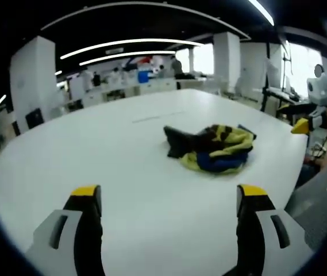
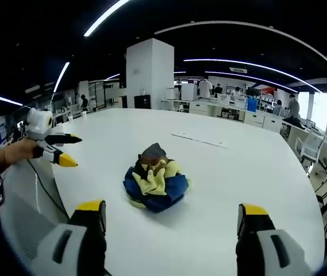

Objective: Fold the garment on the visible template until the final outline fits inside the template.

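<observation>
**An open-plan lab or office floor**

You are standing in a large open-plan workspace, more lab or office than home. A broad white worktop [image 2: 249, 172] stretches ahead of you. Long strip lights [image 1: 129, 43] run in lines across a dark ceiling. A square white pillar [image 2: 149, 72] rises behind the worktop, and another white pillar [image 1: 226, 57] stands by bright windows [image 1: 298, 63]. Along the far wall you can see white counters [image 2: 232, 109] crowded with equipment, with several people [image 2: 206, 87] standing among them. Office chairs [image 2: 310, 150] sit near the worktop's edge.
</observation>
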`<action>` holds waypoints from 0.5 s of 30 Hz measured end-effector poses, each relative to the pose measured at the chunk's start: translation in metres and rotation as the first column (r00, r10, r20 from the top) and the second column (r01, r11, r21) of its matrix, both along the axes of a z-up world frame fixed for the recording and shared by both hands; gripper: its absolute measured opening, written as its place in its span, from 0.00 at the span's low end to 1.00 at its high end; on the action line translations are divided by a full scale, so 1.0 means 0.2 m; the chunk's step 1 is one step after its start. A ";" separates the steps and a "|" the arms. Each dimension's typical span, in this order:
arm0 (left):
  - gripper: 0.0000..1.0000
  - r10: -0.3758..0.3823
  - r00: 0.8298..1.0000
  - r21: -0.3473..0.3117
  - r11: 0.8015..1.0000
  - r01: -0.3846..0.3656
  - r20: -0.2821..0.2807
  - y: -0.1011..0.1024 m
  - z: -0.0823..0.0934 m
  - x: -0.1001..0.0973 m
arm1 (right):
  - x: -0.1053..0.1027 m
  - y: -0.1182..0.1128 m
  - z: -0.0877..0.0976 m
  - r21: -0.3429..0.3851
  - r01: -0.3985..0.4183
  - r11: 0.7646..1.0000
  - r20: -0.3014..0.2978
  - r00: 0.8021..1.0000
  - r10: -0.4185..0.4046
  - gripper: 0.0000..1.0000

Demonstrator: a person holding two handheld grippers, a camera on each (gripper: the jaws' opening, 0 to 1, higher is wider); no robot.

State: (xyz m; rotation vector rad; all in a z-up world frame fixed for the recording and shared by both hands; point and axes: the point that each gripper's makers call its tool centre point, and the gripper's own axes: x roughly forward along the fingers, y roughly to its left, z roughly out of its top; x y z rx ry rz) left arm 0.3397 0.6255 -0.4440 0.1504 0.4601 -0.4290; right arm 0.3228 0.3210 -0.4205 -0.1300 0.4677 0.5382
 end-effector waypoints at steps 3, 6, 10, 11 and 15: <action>0.94 -0.001 1.000 0.002 1.000 0.001 0.001 0.00 0.00 0.00 | 0.00 0.00 0.00 0.004 0.000 1.000 0.004 1.000 0.000 0.95; 0.93 -0.008 1.000 0.019 1.000 0.008 -0.004 -0.01 -0.01 0.00 | 0.00 0.00 0.00 0.008 -0.001 1.000 0.004 1.000 0.001 0.95; 0.93 -0.023 1.000 0.058 0.998 0.023 -0.001 -0.02 -0.02 -0.01 | 0.00 0.01 -0.01 0.012 -0.003 1.000 0.003 1.000 0.003 0.95; 0.93 -0.025 1.000 0.055 0.998 0.025 0.000 -0.02 -0.02 -0.01 | 0.00 0.01 -0.02 0.014 -0.002 1.000 -0.002 1.000 0.002 0.94; 0.91 -0.022 1.000 0.035 0.999 0.022 -0.004 -0.01 -0.02 -0.01 | -0.02 0.04 -0.03 0.010 -0.032 0.999 -0.005 0.999 0.032 0.94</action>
